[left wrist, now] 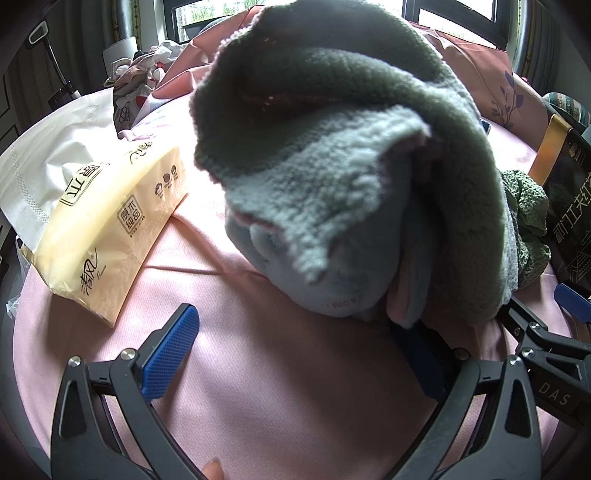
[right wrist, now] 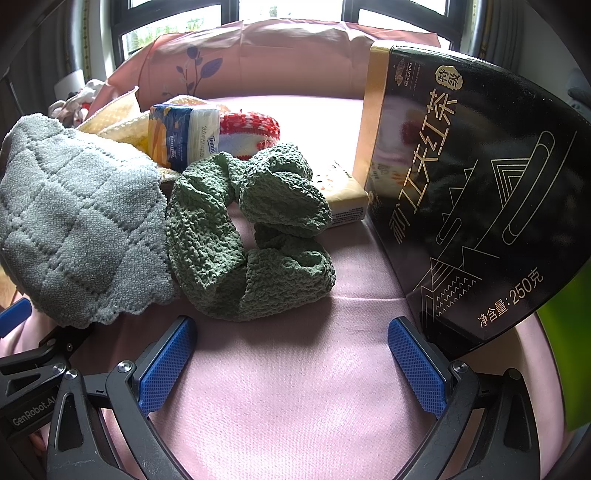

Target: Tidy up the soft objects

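Blue-padded right gripper [right wrist: 291,363] nearest, jaws apart and empty, aimed at a green scrunchie [right wrist: 251,236] on the pink sheet [right wrist: 295,406]. Left gripper [left wrist: 295,354] likewise apart, beside a heaped grey towel [left wrist: 332,166]. Probably between grasps, scrunchie next; bed by windows [right wrist: 288,11].

bed: pink sheet [right wrist: 295,398] | pink pillow [right wrist: 280,59] | dark-framed windows [right wrist: 177,22], bright daylight

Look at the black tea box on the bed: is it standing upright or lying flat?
Upright. The black tea box stands on its edge on the pink sheet, printed face outward, rising above the green scrunchie.
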Motion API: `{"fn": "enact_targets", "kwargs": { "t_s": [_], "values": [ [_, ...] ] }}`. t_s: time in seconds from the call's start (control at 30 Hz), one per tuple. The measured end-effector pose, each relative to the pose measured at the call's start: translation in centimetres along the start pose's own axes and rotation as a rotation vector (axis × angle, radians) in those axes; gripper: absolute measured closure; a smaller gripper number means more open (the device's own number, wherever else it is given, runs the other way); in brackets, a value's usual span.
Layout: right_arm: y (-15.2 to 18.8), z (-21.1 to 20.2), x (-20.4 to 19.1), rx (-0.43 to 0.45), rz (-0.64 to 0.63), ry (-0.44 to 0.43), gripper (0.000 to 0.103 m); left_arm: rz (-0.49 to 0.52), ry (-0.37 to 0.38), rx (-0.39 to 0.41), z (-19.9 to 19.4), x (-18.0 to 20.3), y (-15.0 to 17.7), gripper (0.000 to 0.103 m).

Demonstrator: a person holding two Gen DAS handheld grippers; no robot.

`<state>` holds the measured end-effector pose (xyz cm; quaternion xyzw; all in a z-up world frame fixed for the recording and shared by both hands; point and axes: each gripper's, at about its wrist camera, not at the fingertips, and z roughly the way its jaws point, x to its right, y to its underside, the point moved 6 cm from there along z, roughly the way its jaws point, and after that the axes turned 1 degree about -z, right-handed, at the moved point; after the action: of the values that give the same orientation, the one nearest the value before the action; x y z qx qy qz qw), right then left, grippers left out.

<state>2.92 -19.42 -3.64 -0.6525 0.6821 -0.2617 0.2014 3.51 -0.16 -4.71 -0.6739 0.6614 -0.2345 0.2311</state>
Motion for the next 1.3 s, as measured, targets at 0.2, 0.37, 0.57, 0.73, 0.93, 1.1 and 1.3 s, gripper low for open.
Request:
{"fn": "enact_targets", "kwargs": {
  "t_s": [0.2,0.37,0.57,0.73,0.93,1.1,1.3],
  "values": [
    [0.0,0.0,0.0,0.000,0.000,0.000,0.000,-0.022,-0.019,-0.018,-0.2,-0.2,0.2,0.001],
    [0.0,0.0,0.0,0.000,0.000,0.000,0.000,-0.010,0.005,-0.041,-0.3,-0.4,0.3,0.001],
    [0.0,0.0,0.0,0.000,0.000,0.000,0.000,-0.014,-0.001,-0.038,-0.4,-0.8,0.6,0.001],
    [0.0,0.0,0.0,-0.001,0.000,0.000,0.000,-0.017,-0.003,-0.102,-0.5,-0.7,0.5,0.001],
    [-0.4,-1.4,-0.8,-0.014,-0.005,-0.055,0.000,-0.161,0.048,0.019,-4.7,-3.0,-0.7,0.004],
    [-2.8,-9.1,-1.2,0.155,-0.023,-0.139,0.000,-0.282,0.226,0.180,-9.9,-5.6,-3.4,0.008],
    [-9.3,-13.5,-1.5,0.181,0.150,-0.527,0.000,-0.215,0.256,0.258,-13.3,-3.6,-9.1,0.013]
  ]
}}
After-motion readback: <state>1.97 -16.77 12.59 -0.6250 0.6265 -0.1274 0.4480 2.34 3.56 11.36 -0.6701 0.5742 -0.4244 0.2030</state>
